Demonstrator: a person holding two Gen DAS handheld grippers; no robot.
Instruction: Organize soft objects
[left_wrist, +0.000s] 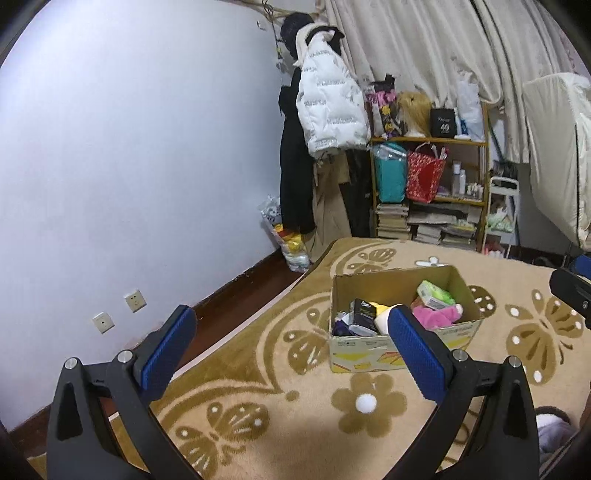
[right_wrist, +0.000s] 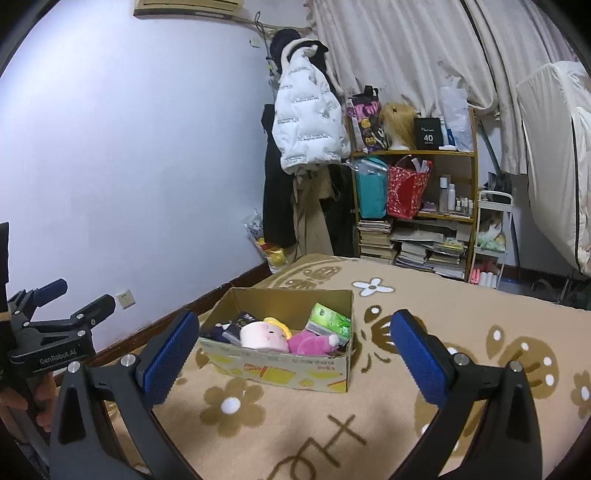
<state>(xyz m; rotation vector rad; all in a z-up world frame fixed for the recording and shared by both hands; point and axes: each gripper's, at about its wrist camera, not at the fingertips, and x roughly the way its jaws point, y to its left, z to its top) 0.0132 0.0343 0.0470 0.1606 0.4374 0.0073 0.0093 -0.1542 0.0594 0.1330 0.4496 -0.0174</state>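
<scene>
My left gripper (left_wrist: 291, 347) hangs above the patterned blanket (left_wrist: 280, 398) with its two blue pads (left_wrist: 168, 350) spread wide apart, nothing between them and nothing touching them; seen from my right wrist camera it sits at the far left edge, a hand (right_wrist: 14, 402) wrapped around its grip, jaws likewise parted. Past its right finger lies the cardboard box (left_wrist: 369, 354), open-topped, resting flat on the blanket. Inside it, from left to right, I see a dark packet (left_wrist: 364, 315), a cream and yellow plush toy (right_wrist: 264, 334), a pink plush toy (right_wrist: 310, 343) and a green packet (left_wrist: 436, 295) leaning against the far right wall of the box. My right gripper (right_wrist: 295, 345) is held just as wide, blue pads (right_wrist: 417, 356) well apart and empty, hovering over the blanket on the near side of the box without contact; the box shows between its fingers. Behind everything, against the wall, a white puffer jacket (right_wrist: 306, 122) hangs beside a wooden shelf (right_wrist: 469, 184) crowded with bags, bottles and stacked books.
</scene>
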